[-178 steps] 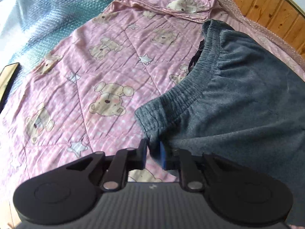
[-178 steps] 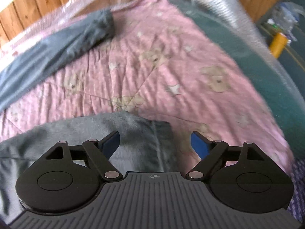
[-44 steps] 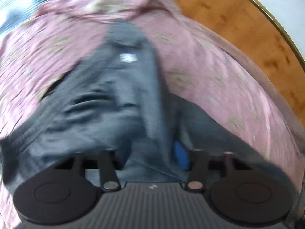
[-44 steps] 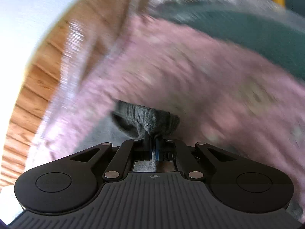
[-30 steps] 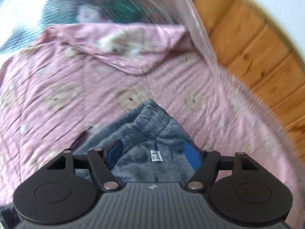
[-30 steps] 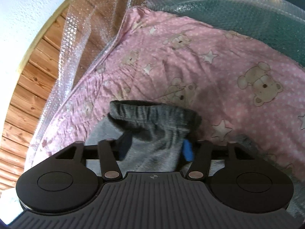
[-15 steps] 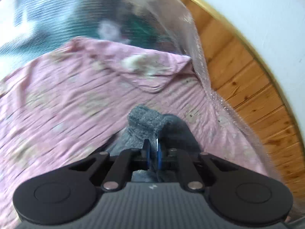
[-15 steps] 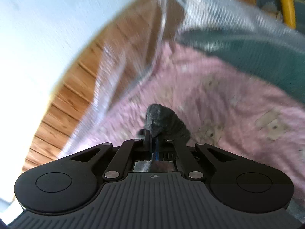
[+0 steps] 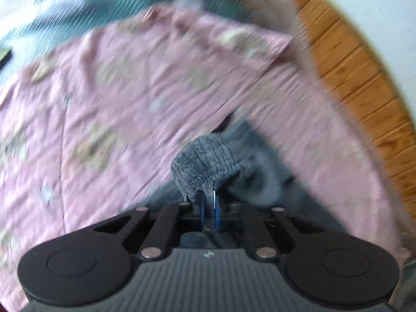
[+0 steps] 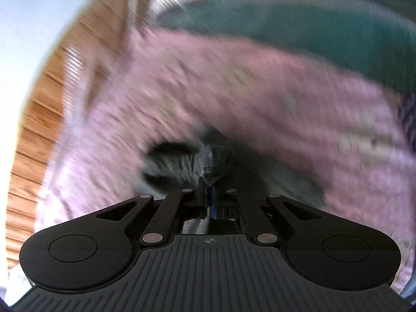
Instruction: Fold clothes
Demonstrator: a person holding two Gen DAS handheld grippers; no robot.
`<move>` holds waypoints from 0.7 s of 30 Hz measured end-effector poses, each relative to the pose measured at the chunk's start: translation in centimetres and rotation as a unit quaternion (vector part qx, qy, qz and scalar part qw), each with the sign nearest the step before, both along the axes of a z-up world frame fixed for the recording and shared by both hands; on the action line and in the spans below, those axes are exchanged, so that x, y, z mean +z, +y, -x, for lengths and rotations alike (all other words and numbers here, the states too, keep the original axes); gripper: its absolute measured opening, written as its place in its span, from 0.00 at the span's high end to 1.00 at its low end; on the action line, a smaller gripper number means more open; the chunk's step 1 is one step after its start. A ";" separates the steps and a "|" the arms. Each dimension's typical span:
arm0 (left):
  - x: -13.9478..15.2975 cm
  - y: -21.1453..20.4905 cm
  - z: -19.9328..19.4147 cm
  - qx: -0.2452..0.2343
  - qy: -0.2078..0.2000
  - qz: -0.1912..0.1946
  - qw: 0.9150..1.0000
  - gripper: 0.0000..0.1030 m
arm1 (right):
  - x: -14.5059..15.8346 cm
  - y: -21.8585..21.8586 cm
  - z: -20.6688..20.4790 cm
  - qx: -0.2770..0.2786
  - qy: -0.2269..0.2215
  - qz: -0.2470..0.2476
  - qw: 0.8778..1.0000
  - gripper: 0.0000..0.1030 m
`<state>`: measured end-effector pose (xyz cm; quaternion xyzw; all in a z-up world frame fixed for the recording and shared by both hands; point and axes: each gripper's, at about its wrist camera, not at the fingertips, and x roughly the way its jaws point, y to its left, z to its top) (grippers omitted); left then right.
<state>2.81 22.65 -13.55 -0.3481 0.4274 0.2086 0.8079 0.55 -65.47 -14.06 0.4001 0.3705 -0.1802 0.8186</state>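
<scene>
Over a pink quilt (image 9: 109, 109) by a wood-panelled wall (image 9: 364, 83), both grippers' jaws pinch the grey garment (image 9: 205, 166), left gripper (image 9: 207, 205) and right gripper (image 10: 207, 202) apparently carrying held edges mid-fold; next, lay them down aligned.

The left tongs (image 9: 207, 209) pinch a bunched grey garment (image 9: 205, 166) above the pink blanket (image 9: 104, 104).

Grey ribbed garment (image 9: 205, 163), bunched, over pink quilt (image 9: 109, 98)
</scene>
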 end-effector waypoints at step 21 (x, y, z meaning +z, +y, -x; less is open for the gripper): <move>-5.9 -1.9 3.6 -0.027 0.081 -0.014 0.996 0.84 | 3.3 1.6 -1.5 0.140 0.037 0.214 0.966 0.45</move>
